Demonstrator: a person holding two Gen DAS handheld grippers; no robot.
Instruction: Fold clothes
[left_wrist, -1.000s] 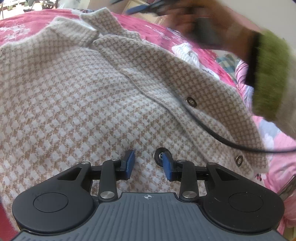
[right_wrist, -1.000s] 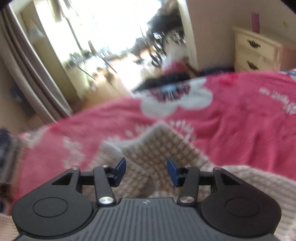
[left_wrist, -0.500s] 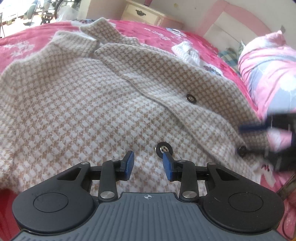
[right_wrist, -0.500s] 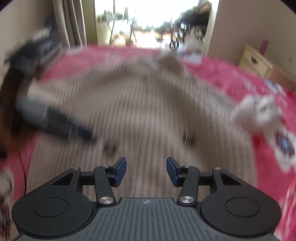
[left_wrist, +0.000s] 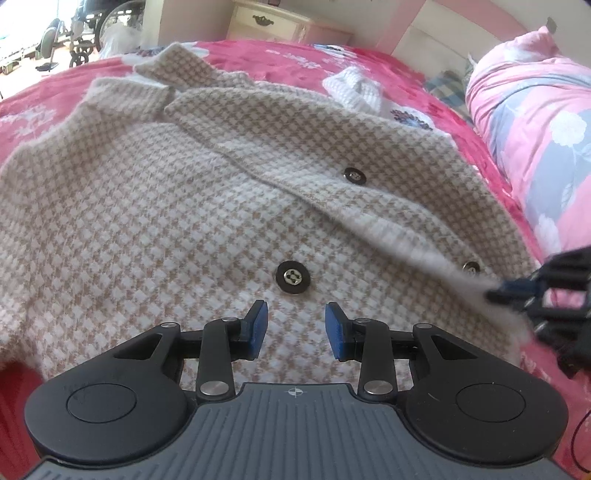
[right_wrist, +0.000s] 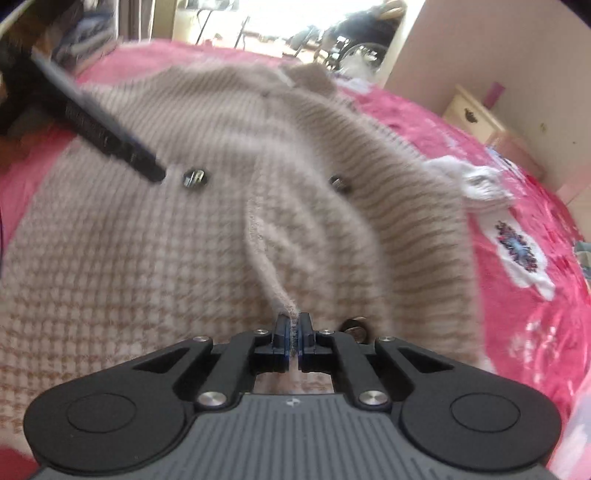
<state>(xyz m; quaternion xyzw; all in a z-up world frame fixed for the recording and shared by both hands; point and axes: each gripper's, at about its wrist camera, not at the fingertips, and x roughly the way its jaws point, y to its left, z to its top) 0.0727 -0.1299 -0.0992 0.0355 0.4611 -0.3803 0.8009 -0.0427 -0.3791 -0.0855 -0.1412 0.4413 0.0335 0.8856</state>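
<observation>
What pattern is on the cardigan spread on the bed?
A beige-and-white houndstooth check on the cardigan, clearest in the left wrist view.

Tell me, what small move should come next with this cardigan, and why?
Probably the left gripper should close on the cardigan near its hem. The right gripper has just closed on the front edge, while the left one hangs open above the knit, so only one side is held.
</observation>
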